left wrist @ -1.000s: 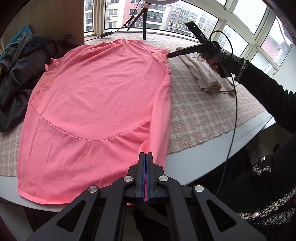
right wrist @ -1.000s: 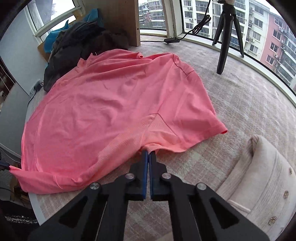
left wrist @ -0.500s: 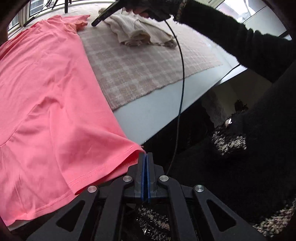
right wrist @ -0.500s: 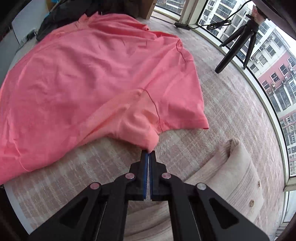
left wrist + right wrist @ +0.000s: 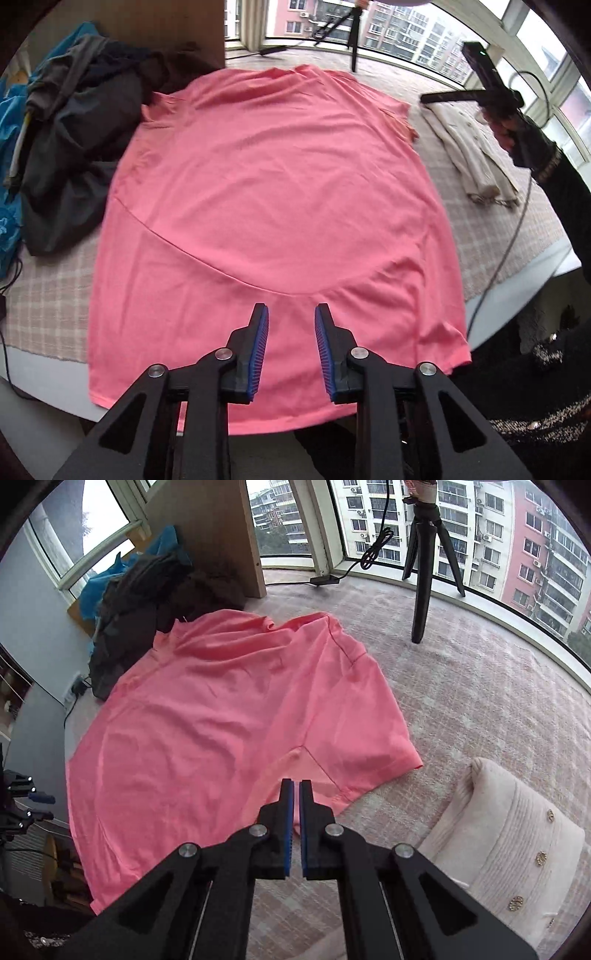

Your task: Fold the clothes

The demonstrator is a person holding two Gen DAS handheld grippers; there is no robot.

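pink shirt (image 5: 273,192) spread flat, left hand-held gripper (image 5: 291,349) parted

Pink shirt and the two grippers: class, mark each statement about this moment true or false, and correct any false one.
1. The pink shirt lies spread on the table. True.
2. The left gripper has its jaws shut. False: they stand open above the hem.
3. A cream garment lies to the right of the shirt. True.
4. The right gripper has its jaws wide open. False: only a narrow gap shows.
5. The dark clothes pile lies on top of the cream garment. False: it lies on the shirt's other side.
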